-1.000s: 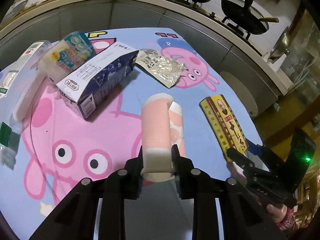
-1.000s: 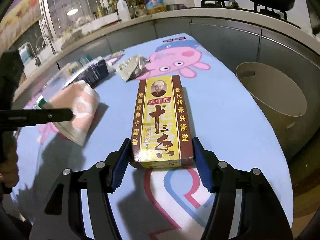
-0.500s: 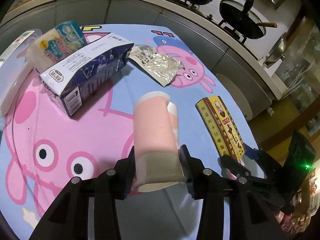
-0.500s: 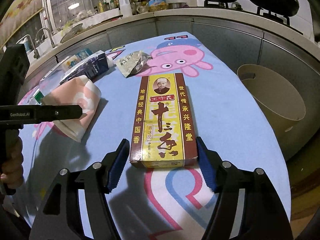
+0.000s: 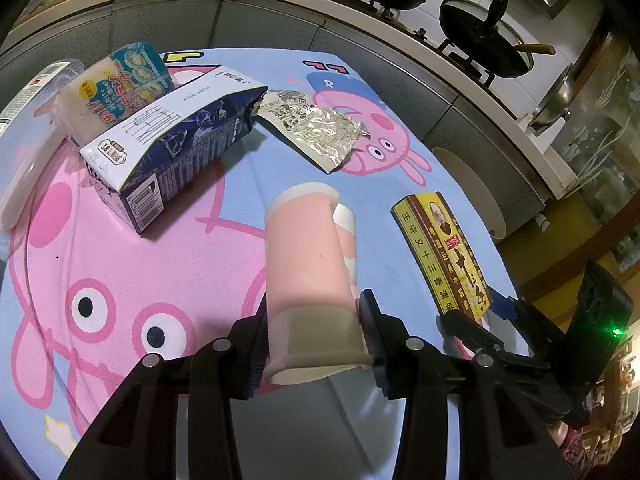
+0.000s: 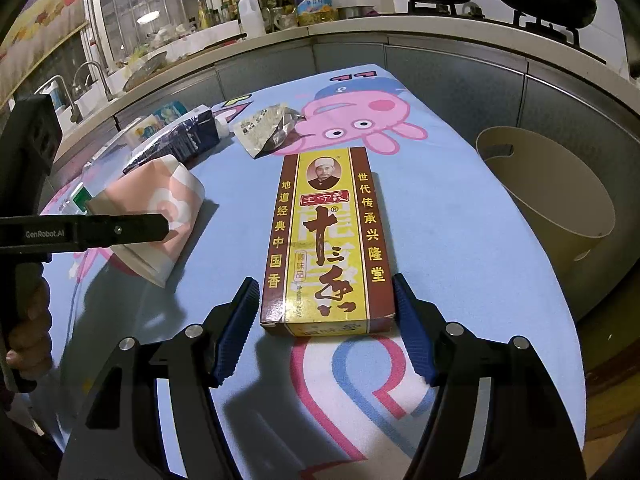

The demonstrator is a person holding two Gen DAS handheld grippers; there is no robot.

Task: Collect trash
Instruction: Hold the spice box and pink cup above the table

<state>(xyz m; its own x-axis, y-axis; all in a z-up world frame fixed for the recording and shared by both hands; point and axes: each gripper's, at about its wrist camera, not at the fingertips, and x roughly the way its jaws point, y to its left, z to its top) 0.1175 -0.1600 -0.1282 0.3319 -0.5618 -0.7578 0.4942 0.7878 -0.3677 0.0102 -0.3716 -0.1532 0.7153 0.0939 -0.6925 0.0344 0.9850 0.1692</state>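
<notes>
Two claws: left grips the pink cup; right gapes around the spice box.

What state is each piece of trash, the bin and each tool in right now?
pink cup, on its side, gripped at one end.
left tool, just widened, closed on the pink cup.
spice box, flat, closed, ungripped.
right tool, just widened, open around the spice box.
milk carton, on its side.
foil packet, torn open, crumpled.
bin, upright, nothing seen inside.
</notes>
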